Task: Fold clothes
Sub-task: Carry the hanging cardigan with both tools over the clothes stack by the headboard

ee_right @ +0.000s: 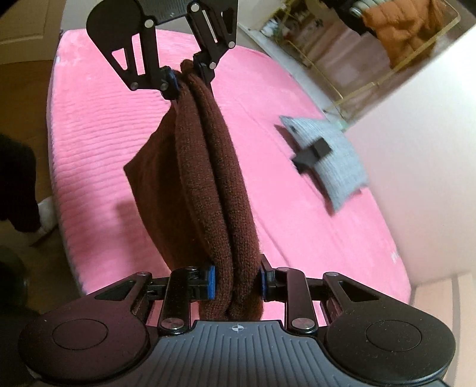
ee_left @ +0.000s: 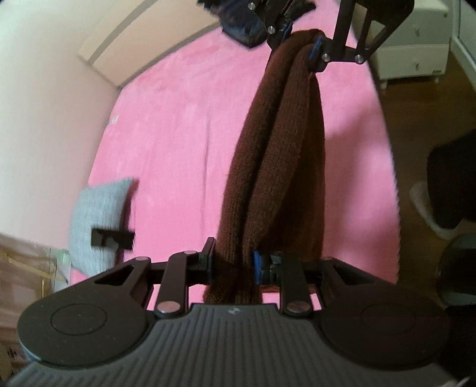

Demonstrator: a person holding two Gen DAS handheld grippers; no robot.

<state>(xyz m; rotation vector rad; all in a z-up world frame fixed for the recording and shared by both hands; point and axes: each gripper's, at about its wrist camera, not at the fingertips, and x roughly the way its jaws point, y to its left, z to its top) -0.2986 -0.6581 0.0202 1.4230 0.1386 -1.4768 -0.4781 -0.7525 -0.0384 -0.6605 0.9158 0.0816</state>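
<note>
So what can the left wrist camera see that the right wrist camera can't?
Only the left wrist view shows a white drawer unit and a dark bundle at the bed's far end. Only the right wrist view shows an orange garment hanging on a rack. Both show the brown knit garment stretched between the left gripper and right gripper, each clamped on an end, above the pink bed, with a grey folded item lying there.

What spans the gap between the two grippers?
Only the brown knit garment, clamped by left gripper and right gripper; both wrist views show it.
</note>
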